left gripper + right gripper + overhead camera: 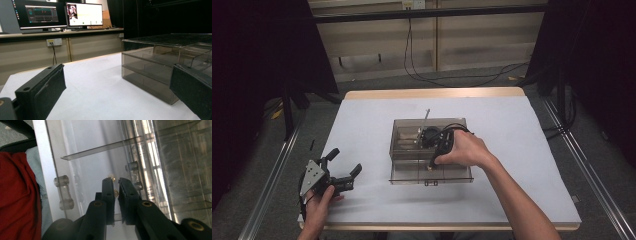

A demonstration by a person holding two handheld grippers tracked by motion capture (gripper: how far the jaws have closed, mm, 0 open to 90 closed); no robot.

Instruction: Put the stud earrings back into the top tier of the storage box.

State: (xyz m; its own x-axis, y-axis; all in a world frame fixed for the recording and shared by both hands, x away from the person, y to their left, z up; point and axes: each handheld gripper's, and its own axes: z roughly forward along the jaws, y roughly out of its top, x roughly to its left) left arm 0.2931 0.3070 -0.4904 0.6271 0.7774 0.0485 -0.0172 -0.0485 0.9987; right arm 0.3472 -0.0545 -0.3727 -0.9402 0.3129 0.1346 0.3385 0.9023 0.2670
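white table [372, 120], clear drawer box [412, 131] (bottom drawer [432, 175] pulled out), right hand-held gripper [116, 185] nearly closed inside it, left hand-held gripper [343, 169] open

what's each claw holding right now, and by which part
Right claw: nearly shut over the open drawer of the clear box; any hold cannot be told. Left claw: open, holding nothing.

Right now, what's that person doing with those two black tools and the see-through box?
A person holds a claw in each hand at a white table. The right claw reaches down over the pulled-out drawer of a smoky clear plastic drawer box, its jaws nearly shut, a slim gap between them, beside the drawer's small clear handle. The left claw rests open at the table's near left corner, apart from the box.
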